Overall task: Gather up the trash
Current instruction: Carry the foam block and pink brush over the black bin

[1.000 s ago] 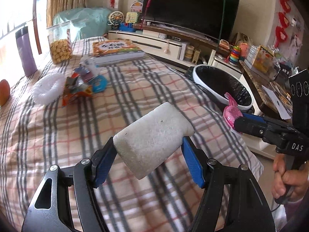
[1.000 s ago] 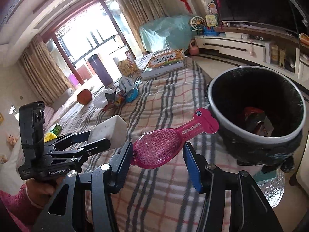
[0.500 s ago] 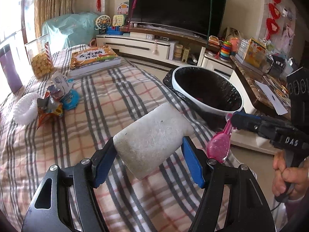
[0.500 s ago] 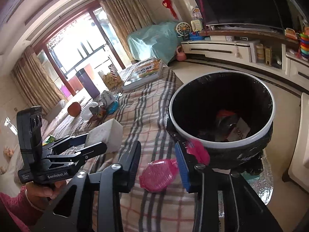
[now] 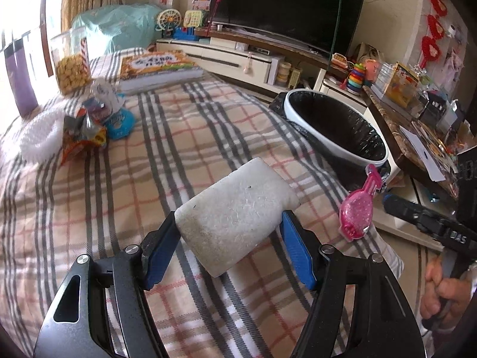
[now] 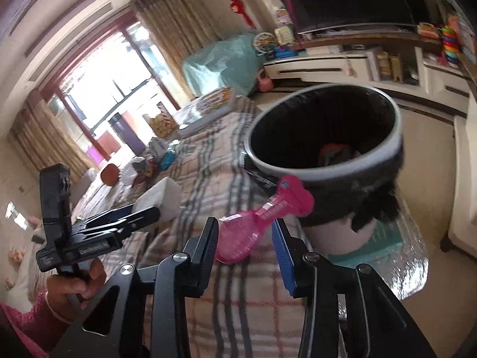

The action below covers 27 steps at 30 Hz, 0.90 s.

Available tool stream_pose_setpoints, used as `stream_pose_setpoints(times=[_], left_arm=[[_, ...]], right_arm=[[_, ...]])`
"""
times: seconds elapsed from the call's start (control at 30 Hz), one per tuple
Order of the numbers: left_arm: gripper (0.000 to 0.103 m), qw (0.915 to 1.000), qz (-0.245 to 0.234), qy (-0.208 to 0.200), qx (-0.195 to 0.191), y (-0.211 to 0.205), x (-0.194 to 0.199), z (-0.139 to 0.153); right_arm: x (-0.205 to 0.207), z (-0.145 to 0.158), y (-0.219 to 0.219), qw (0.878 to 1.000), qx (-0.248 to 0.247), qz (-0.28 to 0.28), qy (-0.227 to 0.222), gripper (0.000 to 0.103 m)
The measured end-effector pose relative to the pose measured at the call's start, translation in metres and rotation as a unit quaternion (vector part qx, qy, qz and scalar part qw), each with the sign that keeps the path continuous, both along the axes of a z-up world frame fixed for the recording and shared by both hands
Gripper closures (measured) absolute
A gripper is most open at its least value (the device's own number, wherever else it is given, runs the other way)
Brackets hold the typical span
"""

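Gripping a white foam block (image 5: pixel 235 214) between clamped jaws, the left gripper (image 5: pixel 229 238) hangs over a plaid-covered bed (image 5: pixel 184 137), where a heap of snack wrappers (image 5: pixel 89 119) lies well back near a jar of biscuits (image 5: pixel 71 65). To the right, the right gripper (image 6: pixel 247 238), whose jaws have just been opening a little, has a pink plastic piece (image 6: pixel 253 220) between them, its far end just at the rim of the black-lined trash bin (image 6: pixel 325 176) beside the bed.
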<state>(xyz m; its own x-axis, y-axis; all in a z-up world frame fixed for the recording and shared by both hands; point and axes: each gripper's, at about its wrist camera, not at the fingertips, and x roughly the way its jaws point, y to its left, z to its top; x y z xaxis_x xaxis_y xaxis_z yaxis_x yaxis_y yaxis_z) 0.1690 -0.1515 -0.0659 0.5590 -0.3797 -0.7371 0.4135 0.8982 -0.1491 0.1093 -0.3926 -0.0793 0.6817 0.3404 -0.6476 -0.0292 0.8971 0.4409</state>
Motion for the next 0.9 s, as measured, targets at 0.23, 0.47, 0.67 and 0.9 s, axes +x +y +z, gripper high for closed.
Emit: stream_pose_setpoints(times=[0.23, 0.47, 0.67, 0.9], left_arm=[[0.035, 1.0, -0.004, -0.003, -0.003, 0.002, -0.003, 0.0], [0.035, 0.9999, -0.007, -0.004, -0.01, 0.004, -0.003, 0.003], [0.035, 0.9996, -0.021, -0.013, -0.012, -0.003, -0.005, 0.011], [0.035, 0.9986, -0.043, -0.031, 0.0, -0.029, -0.003, 0.025]], right_arm=[[0.025, -0.02, 0.006, 0.999, 0.038, -0.005, 0.02, 0.064], [0.021, -0.004, 0.027, 1.0, 0.015, 0.016, -0.006, 0.083], [0.017, 0.015, 0.024, 1.0, 0.002, 0.012, -0.025, 0.083], [0.019, 0.03, 0.009, 0.999, -0.012, -0.001, -0.038, 0.084]])
